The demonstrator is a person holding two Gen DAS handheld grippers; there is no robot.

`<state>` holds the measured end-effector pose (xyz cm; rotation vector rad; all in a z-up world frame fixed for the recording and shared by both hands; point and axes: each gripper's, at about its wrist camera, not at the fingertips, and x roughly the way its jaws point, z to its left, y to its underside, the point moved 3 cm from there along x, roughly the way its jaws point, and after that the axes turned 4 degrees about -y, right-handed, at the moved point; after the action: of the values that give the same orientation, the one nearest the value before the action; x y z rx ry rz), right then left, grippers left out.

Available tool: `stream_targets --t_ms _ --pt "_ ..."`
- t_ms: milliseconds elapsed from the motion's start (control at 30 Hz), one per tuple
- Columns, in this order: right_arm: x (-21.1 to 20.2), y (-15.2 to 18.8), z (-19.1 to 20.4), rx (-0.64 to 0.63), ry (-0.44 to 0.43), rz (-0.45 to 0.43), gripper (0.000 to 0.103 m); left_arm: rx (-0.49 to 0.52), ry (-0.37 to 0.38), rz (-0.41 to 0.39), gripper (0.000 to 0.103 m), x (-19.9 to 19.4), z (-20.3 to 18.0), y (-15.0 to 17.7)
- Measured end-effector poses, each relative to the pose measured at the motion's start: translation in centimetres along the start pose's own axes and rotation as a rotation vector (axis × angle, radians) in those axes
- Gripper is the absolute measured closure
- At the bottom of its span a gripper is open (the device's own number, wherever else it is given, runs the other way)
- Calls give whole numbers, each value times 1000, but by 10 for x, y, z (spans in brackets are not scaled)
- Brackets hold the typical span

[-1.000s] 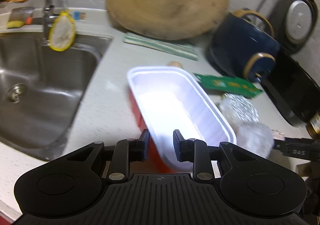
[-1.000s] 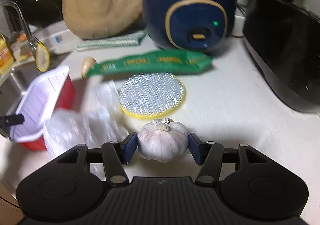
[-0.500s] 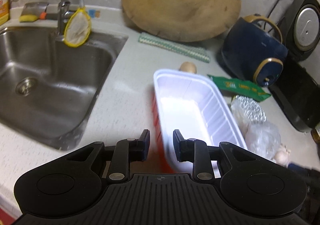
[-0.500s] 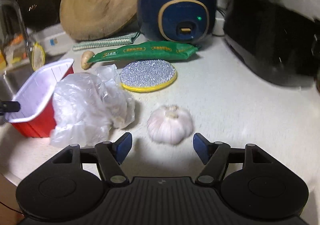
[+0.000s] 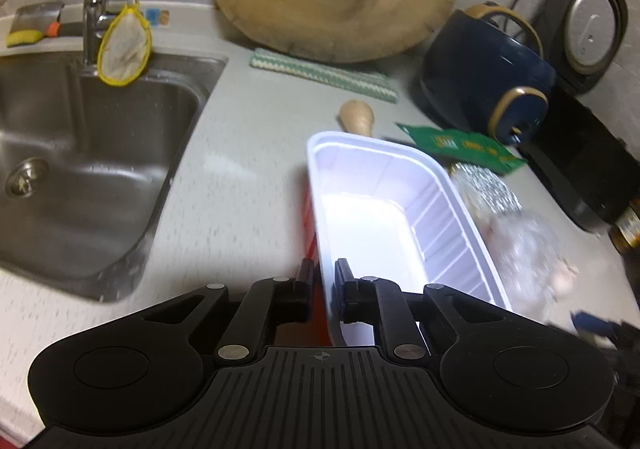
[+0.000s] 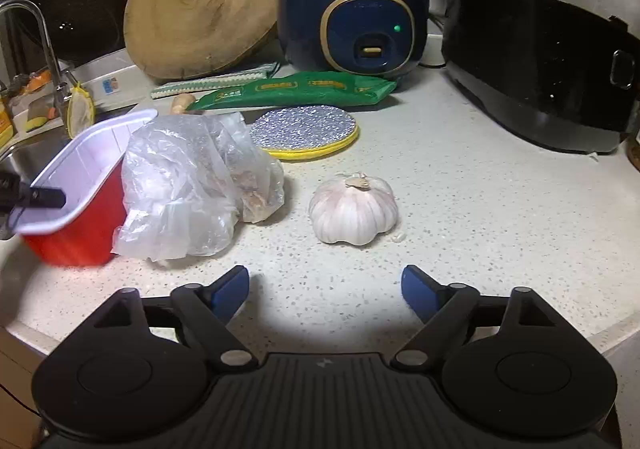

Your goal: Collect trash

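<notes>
Tub (image 5: pixel 384 209) of red plastic, white inside, empty
Its long axis runs away from the left tool (image 5: pixel 322 285), just clamped on its near rim; right tool (image 6: pixel 325 287) spreading apart, holding nothing

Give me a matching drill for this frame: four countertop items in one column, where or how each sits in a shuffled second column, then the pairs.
Items
1. tub
2. garlic
3. bag
4. foil disc

States
A. lying alone on the counter ahead of the open right gripper
B. flat, in front of the green packet
C. wall pinched by the left gripper
D. crumpled against the tub's red side

Pairs: 1-C, 2-A, 3-D, 4-B
</notes>
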<state>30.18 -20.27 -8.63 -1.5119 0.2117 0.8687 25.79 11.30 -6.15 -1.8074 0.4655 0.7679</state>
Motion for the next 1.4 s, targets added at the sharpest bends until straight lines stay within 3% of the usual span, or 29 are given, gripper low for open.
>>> stream_targets --t_ms 100,167,200,400,533,667,767,933,1400 --pt "0 0 -3 21 -33 -8 11 28 -16 13 89 -18 1 11" --pt "0 0 -4 40 -50 -6 1 30 -15 14 89 -28 2 17" --pt "1 1 -4 43 -57 1 0 24 -8 17 88 -30 3 18" --pt "3 7 12 -65 -18 26 0 -34 6 30 89 -18 5 12" --pt "0 9 10 -77 -39 19 0 -89 20 74 89 2 6 9" --pt "-4 6 6 -55 -38 19 7 -115 27 76 89 7 4 7" --pt "-9 0 -1 -23 -32 -8 7 -119 4 38 91 3 1 8" --pt "-10 -15 -7 -24 33 -71 7 -106 8 43 92 -4 3 11" --pt "37 -40 -7 -1 41 -3 11 -102 -34 23 92 -36 19 18"
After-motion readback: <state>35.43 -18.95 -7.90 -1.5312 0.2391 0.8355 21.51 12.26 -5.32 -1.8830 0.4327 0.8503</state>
